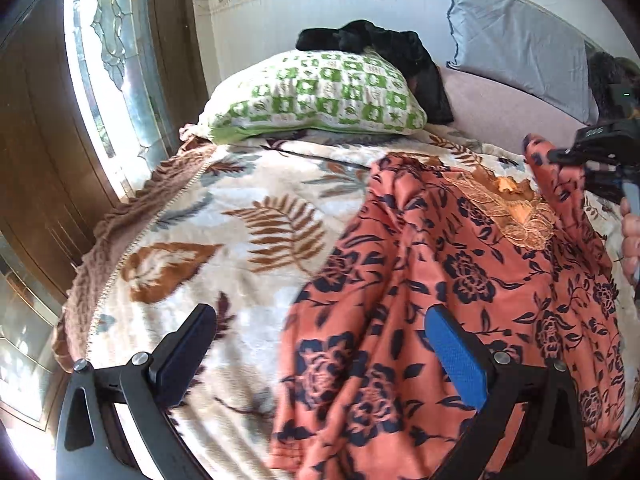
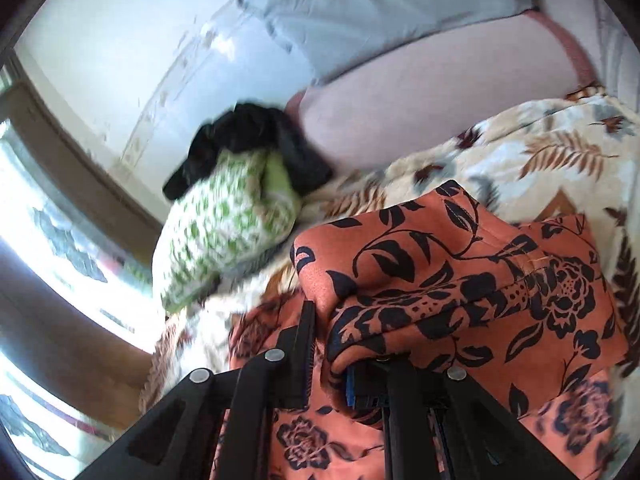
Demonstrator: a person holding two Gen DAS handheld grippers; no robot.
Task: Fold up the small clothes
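An orange garment with dark floral print (image 1: 460, 280) lies spread on a leaf-patterned blanket (image 1: 224, 232), its embroidered neckline (image 1: 516, 208) toward the far side. My left gripper (image 1: 320, 344) is open and empty, low over the garment's left edge, one finger over the blanket and one over the cloth. My right gripper (image 1: 580, 160) holds up a far right corner of the garment. In the right wrist view the gripper (image 2: 328, 344) is shut on a fold of the garment (image 2: 460, 280), which bunches over its fingers.
A green and white pillow (image 1: 316, 96) lies at the head of the bed with a black cloth (image 1: 380, 48) on it. A grey pillow (image 1: 516, 48) leans on the wall. A window and wooden door (image 1: 92, 80) stand left of the bed's fringed edge.
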